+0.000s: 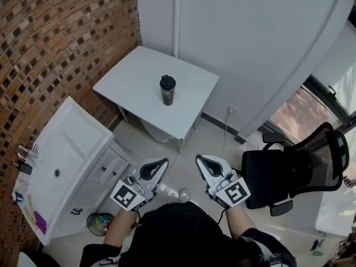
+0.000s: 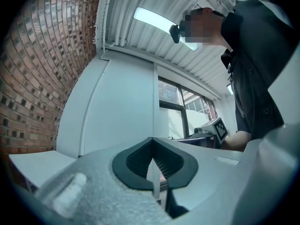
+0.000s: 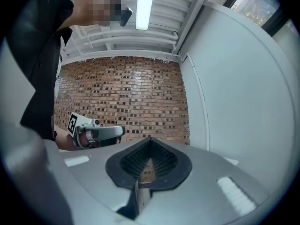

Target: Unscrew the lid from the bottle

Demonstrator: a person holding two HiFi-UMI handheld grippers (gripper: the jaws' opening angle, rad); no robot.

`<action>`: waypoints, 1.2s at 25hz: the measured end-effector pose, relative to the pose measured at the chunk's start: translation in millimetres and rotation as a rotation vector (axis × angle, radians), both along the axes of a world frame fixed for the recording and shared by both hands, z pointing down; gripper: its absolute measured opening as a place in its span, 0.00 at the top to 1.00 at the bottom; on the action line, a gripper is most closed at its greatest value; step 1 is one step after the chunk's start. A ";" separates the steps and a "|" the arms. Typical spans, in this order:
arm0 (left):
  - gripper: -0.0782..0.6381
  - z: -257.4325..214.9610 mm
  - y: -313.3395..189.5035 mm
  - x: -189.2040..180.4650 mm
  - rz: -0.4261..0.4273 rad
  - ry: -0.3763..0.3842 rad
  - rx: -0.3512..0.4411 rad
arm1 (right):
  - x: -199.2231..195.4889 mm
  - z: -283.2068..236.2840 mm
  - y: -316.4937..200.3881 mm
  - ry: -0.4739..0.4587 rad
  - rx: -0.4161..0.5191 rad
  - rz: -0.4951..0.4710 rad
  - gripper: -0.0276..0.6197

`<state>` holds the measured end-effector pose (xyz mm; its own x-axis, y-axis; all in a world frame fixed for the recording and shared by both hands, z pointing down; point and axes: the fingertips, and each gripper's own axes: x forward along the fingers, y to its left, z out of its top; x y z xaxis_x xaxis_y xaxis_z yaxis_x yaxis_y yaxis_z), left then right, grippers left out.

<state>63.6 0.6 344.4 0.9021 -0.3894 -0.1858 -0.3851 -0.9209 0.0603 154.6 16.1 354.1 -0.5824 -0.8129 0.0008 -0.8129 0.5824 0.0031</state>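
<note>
A dark bottle with a black lid stands upright near the middle of a small white table, seen only in the head view. Both grippers hang in front of my body, well short of the table and above the floor. The left gripper is shut with nothing between its jaws; its own view looks at a white wall and windows. The right gripper is also shut and empty; its own view faces the brick wall. Each gripper shows in the other's view.
A white sink cabinet stands against the brick wall at the left, with a small bin beside it. A black office chair stands at the right. A white curved wall rises behind the table.
</note>
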 end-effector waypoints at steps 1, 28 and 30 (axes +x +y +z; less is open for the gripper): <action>0.89 1.8 -9.5 9.3 -0.017 -0.003 -0.004 | 6.5 3.2 -6.4 0.003 -0.003 -0.019 0.95; 0.89 4.4 -258.5 66.1 -0.070 -0.037 -0.035 | 61.0 2.4 -261.1 -0.004 0.037 -0.042 0.95; 0.89 8.1 -273.6 58.0 -0.077 -0.043 -0.057 | 54.2 5.2 -279.3 0.009 0.031 -0.053 0.95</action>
<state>121.7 -273.0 352.5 0.8758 -0.4666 -0.1234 -0.4578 -0.8841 0.0939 208.8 -263.1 359.2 -0.6248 -0.7806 -0.0179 -0.7807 0.6242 0.0291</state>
